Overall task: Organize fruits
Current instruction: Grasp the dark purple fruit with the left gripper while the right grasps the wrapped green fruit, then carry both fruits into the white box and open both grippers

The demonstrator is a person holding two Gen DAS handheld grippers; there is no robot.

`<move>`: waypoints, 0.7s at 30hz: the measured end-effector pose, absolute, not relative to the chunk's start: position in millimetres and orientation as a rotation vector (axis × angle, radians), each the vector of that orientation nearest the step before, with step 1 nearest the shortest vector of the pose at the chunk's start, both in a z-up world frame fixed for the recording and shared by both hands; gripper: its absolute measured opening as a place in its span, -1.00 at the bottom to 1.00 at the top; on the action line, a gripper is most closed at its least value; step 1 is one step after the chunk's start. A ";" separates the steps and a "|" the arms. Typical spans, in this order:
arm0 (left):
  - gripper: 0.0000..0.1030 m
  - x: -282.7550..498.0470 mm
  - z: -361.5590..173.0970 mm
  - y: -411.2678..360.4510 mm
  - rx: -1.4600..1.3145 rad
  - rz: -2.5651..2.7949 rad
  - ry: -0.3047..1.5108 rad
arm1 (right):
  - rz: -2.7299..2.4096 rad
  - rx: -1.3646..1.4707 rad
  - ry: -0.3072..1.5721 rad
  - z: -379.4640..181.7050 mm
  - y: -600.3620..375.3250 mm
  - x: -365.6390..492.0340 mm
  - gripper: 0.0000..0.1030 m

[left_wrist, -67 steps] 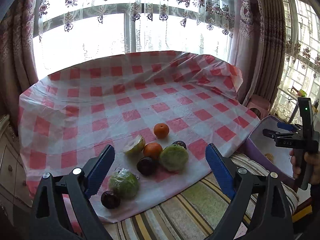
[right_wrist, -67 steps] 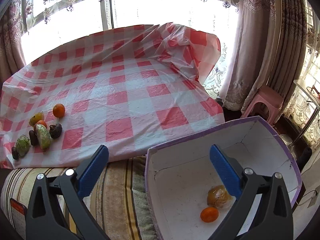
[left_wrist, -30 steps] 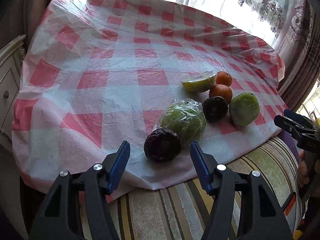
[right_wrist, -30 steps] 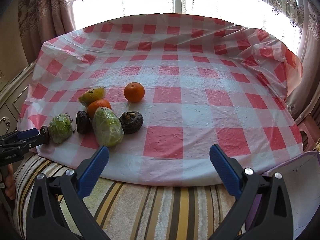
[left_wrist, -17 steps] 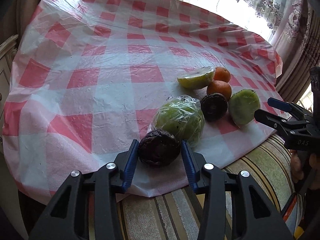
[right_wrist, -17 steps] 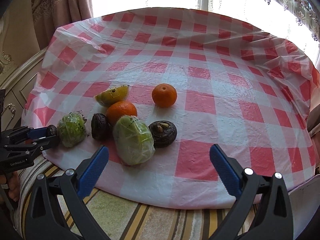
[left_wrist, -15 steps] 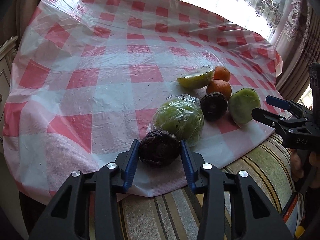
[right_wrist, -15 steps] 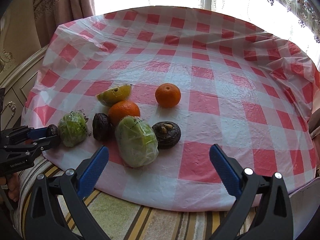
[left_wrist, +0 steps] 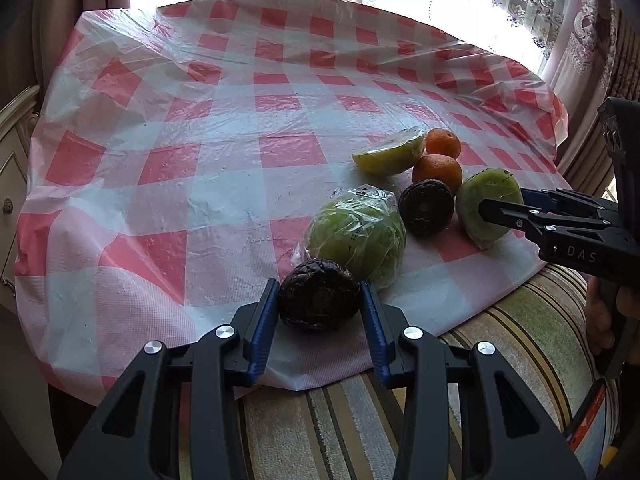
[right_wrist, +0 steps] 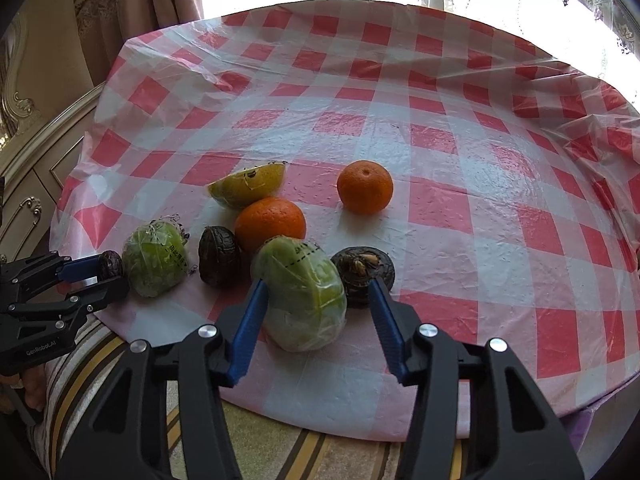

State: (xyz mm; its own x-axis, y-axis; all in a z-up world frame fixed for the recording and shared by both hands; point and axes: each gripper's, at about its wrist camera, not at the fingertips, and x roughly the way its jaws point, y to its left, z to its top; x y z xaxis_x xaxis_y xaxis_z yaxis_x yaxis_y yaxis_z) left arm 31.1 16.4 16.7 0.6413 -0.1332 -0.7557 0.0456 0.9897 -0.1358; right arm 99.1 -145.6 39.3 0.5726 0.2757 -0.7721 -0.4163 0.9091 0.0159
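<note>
My left gripper (left_wrist: 320, 304) clamps the dark wrinkled fruit (left_wrist: 319, 295) at the cloth's (left_wrist: 224, 184) near edge; right gripper (right_wrist: 316, 300), jaws just closing, not yet pinching the wrapped green fruit (right_wrist: 304, 294); I'd squeeze it gently, lift both straight up.

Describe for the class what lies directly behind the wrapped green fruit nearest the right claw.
Behind the wrapped green fruit sits an orange, seemingly touching it. Farther back lies a yellow fruit wedge. The orange's lower part is covered by the green fruit.
</note>
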 end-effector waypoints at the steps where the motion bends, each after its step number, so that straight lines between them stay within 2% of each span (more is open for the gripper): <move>1: -0.26 30.8 16.8 16.2 -0.107 -0.102 0.868 | 0.420 -0.181 0.870 39.4 -143.5 98.0 -0.26; 9: -0.26 29.5 18.8 13.6 -0.089 -0.095 0.858 | 0.423 -0.208 0.863 39.8 -138.2 97.8 -0.24; 21: -0.26 22.3 30.6 10.7 -0.078 -0.091 0.830 | 0.426 -0.155 0.831 44.7 -150.4 84.9 -0.32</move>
State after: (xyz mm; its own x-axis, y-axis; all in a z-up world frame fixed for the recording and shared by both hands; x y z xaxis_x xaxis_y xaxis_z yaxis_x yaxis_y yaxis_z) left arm 22.3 10.7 30.6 0.6716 -0.1112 -0.7325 0.0499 0.9932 -0.1050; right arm 84.9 -150.4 44.7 0.5953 0.3053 -0.7433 -0.4249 0.9047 0.0313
